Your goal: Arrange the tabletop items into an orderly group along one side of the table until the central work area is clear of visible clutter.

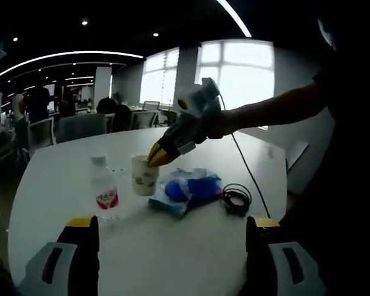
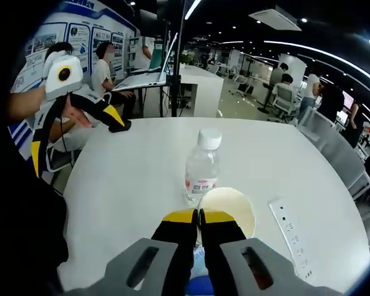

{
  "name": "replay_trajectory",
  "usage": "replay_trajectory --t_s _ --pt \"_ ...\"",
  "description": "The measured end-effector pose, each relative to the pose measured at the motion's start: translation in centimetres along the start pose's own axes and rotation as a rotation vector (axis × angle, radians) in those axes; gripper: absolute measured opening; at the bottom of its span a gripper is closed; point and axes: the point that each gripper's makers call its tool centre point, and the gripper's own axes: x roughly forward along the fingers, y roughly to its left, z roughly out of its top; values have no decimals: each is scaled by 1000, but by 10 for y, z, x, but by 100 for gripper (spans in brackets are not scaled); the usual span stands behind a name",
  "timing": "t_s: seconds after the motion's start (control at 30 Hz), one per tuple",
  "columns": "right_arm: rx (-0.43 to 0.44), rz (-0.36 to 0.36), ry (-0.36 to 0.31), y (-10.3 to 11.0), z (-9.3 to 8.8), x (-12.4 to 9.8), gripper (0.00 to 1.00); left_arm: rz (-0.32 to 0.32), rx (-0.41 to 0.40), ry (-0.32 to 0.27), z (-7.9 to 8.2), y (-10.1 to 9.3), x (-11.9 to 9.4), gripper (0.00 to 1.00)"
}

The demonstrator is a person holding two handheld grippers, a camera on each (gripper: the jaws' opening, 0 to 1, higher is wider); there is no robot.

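A white paper cup (image 1: 143,177) stands near the middle of the round white table (image 1: 61,179). My right gripper (image 1: 156,156) reaches in from the right, shut on the cup's rim. In the right gripper view its yellow-tipped jaws (image 2: 199,216) pinch the near rim of the cup (image 2: 231,208). A clear water bottle (image 1: 105,194) with a red label stands upright just left of the cup, also seen as the bottle (image 2: 202,166) touching the cup's far side. A blue and white bag (image 1: 186,188) lies right of the cup. My left gripper (image 1: 171,227) is open and empty, back from the items.
A coiled black cable (image 1: 236,198) lies right of the bag. A white power strip (image 2: 290,237) lies near the table's edge right of the cup. My left gripper (image 2: 78,143) is held past the table's far left edge. Chairs, desks and seated people surround the table.
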Motion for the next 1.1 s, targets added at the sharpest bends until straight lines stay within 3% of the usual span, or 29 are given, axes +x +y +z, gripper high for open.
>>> replay_trajectory --t_s 0.37,0.7,1.1 --pt "-20 -26 27 -10 -11 26 0 -13 -9 10 -3 -1 6 97" --pt "-112 -9 93 3 -24 46 0 -9 -12 7 -2 5 9 96" --pt "-183 5 127 18 -36 62 0 -18 -19 12 -6 5 10 95"
